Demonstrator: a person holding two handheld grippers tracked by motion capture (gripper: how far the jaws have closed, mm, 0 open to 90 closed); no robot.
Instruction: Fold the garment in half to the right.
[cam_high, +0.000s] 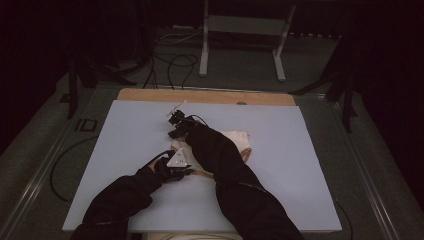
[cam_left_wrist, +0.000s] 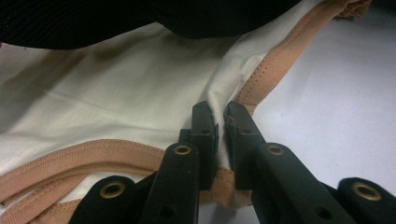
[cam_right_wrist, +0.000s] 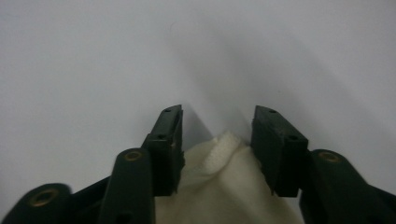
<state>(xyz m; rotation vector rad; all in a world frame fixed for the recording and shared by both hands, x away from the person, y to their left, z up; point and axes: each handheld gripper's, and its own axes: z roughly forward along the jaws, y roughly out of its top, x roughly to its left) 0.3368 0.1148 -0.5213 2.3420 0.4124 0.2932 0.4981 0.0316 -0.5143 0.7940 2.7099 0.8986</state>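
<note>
A cream cloth (cam_high: 234, 140) with a tan trim lies at the middle of the pale blue table top (cam_high: 125, 135). My left gripper (cam_high: 190, 171) is at the cloth's near left edge. In the left gripper view that gripper (cam_left_wrist: 220, 116) is shut on a pinched fold of the cloth (cam_left_wrist: 116, 93), right beside the tan trim (cam_left_wrist: 266, 74). My right gripper (cam_high: 175, 132) is at the cloth's far left corner, reached across by a black sleeve (cam_high: 220, 155). In the right gripper view it (cam_right_wrist: 217, 116) stands open, with a cloth corner (cam_right_wrist: 224, 182) between its jaws.
A wooden strip (cam_high: 205, 96) shows along the table's far edge. Behind the table, a grey metal frame (cam_high: 240, 30) and loose cables (cam_high: 170, 65) sit on the floor. Bare table surface surrounds the cloth on all sides.
</note>
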